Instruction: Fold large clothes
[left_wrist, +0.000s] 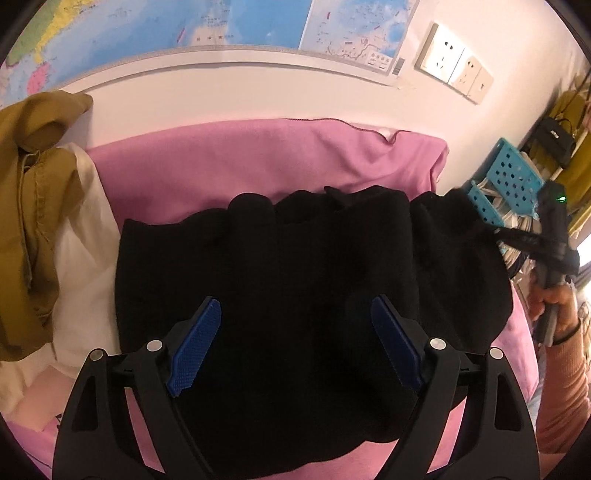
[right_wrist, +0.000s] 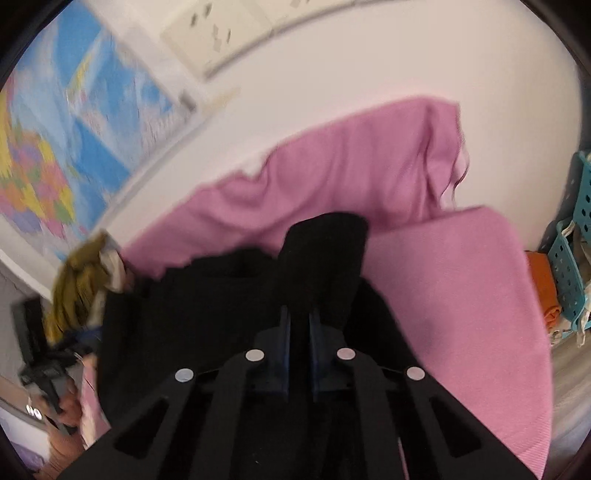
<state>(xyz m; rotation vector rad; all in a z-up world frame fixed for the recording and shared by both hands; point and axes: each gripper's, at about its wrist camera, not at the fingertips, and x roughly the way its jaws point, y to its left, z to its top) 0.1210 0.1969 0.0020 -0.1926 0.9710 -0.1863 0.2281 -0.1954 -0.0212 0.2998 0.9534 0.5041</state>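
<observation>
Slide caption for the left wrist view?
Open left tongs above black garment on pink cover; right tongs pinching its edge.

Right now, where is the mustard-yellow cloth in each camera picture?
Left wrist view: the mustard-yellow cloth is bunched at the far left edge, beside a white cloth, left of the black garment.
Right wrist view: it sits small and blurred at the left, at the black garment's left side.
Shared landmark: the pink blanket under the black garment, and the wall map behind.

wall map (left_wrist: 207, 26) print too small, perhaps place names, nothing legible
</observation>
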